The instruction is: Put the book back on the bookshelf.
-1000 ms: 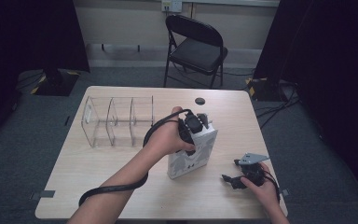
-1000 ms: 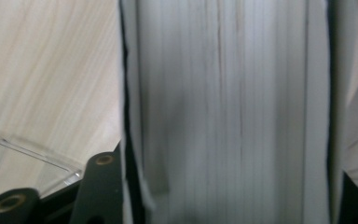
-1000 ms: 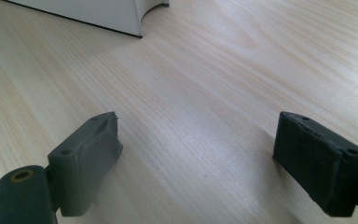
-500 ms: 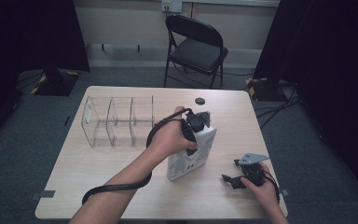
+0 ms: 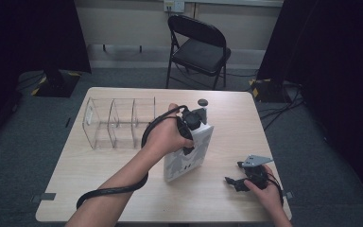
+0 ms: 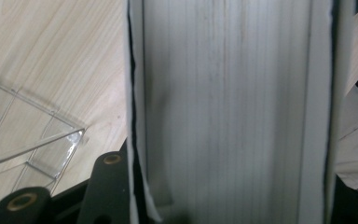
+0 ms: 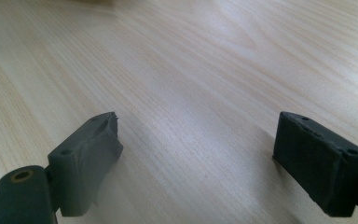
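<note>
A pale wood-grain worktop fills the foreground of a dim curtained room with grey carpet. Near its front right corner the right gripper rests low on the wood, its fingers standing well apart with only bare grain between them. Toward the middle, the left gripper has just drawn its fingers in and they are clamped from above on the top edge of the white book, which stands upright with its long axis rising toward the hand; the left hand is plainly the nearer one. Just to the book's left, toward the left edge, sits the clear acrylic divider rack. Beyond, a small black cap lies by the far edge, and a black folding chair stands against the wall.
</note>
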The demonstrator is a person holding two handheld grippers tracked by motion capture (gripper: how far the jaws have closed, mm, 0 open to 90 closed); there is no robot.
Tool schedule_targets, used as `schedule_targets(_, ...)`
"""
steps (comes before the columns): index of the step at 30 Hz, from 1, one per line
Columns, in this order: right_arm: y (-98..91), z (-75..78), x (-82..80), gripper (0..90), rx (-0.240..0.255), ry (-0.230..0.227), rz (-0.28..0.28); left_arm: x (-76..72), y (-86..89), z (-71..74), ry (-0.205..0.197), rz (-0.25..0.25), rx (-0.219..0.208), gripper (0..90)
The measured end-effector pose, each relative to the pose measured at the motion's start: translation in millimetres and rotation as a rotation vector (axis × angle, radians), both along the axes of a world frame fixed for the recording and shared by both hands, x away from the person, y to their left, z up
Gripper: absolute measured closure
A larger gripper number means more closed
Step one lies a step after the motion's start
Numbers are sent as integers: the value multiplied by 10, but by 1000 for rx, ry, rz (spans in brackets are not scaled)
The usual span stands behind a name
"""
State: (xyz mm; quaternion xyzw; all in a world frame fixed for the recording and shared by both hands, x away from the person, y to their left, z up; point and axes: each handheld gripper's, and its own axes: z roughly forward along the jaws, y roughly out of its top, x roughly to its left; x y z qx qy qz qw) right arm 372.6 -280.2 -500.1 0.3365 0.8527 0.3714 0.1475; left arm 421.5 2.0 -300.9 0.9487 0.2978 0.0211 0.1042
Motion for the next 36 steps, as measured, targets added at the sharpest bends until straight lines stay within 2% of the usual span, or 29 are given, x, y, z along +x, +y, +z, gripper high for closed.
schedule_targets(3,0,-1,1,131,0,-2,1,-6,42,32,-1,2,6,527)
schedule_targets(4,0,0,0,131,0,0,0,1,55,45,-2,-12,16,528)
schedule_targets(6,-1,-1,1,131,0,0,3,-9,76,57,-4,4,7,527)
schedule_targets(9,-1,-1,1,131,0,0,3,-9,113,80,-4,0,14,527)
schedule_targets(10,-1,-1,1,131,1,0,3,-19,118,78,-4,20,3,527)
schedule_targets(15,-1,-1,2,131,1,-1,3,-51,157,94,-15,14,12,528)
schedule_targets(19,-1,-1,1,131,1,0,3,-45,207,119,1,24,11,529)
schedule_targets(21,0,0,1,131,1,1,2,-39,233,117,10,43,-1,528)
schedule_targets(22,-1,-1,1,132,0,0,3,-30,250,125,9,28,12,528)
schedule_targets(24,-1,-1,2,131,0,0,3,-37,272,118,3,50,3,528)
schedule_targets(25,-1,-1,1,131,1,0,3,-31,289,123,-1,35,14,528)
schedule_targets(27,-1,-1,2,131,1,-1,3,-35,309,116,4,60,6,529)
schedule_targets(29,-1,-1,2,131,1,-1,3,-23,344,114,7,48,19,529)
schedule_targets(36,-1,-1,2,131,1,-1,3,-36,420,82,2,81,13,528)
